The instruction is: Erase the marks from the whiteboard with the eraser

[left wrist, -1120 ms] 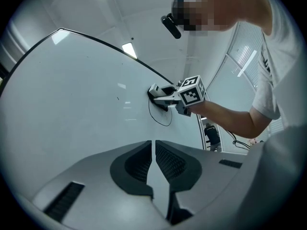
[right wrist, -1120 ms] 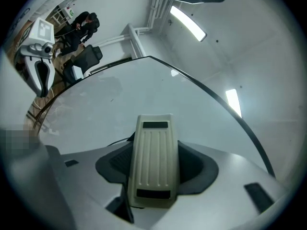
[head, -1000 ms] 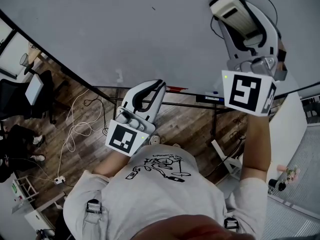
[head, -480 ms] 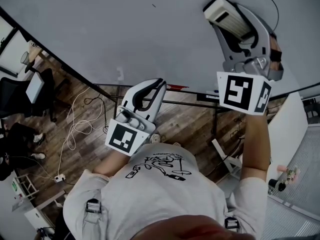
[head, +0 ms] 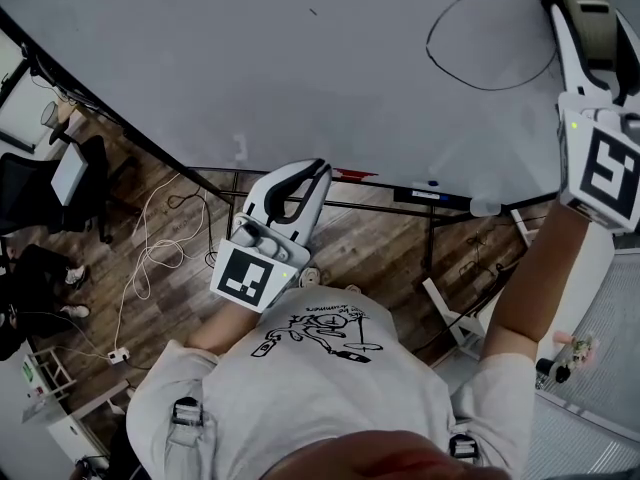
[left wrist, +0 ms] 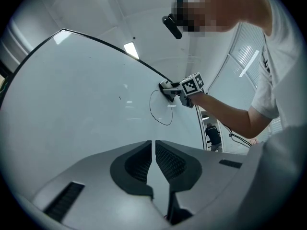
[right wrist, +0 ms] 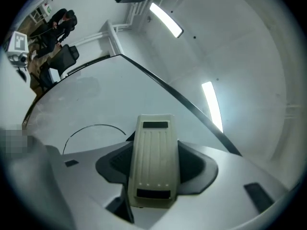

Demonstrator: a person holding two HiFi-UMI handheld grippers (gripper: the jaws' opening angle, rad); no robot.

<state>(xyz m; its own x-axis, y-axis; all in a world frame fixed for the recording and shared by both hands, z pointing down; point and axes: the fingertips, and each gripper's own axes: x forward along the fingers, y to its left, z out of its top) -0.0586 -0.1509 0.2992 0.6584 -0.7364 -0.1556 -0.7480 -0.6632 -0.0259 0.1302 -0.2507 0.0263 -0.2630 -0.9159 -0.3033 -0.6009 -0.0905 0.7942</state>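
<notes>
Your right gripper [head: 590, 38] had its jaws clamped on the eraser [head: 588, 8], one on each long side. The ribbed back faced the cam in the right gripper view [right wrist: 153, 162], so the felt side prob. pointed at the whiteboard [head: 250, 58], which is the way you'd want it for wiping. It sat at the right edge of the drawn loop [head: 487, 89], level w/ the loop's upper half. Whether the pad actually pressed the board, I couldn't tell.

Your left gripper [head: 300, 183] hung well below-left of the loop, off the board's bottom edge. Its jaws were closed to a thin slit w/ nothing between them [left wrist: 153, 145]: parked out of the way, I'd say, since the wipe is a one-hand job.

Vs. 1 s ago: the eraser was over the loop then, hiding most of it. You'd since swung it to the loop's right, and the loop showed whole and unbroken, so that pass took nothing off it. The small tick [head: 312, 11] far left of the loop stayed too. The left gripper hadn't budged.
</notes>
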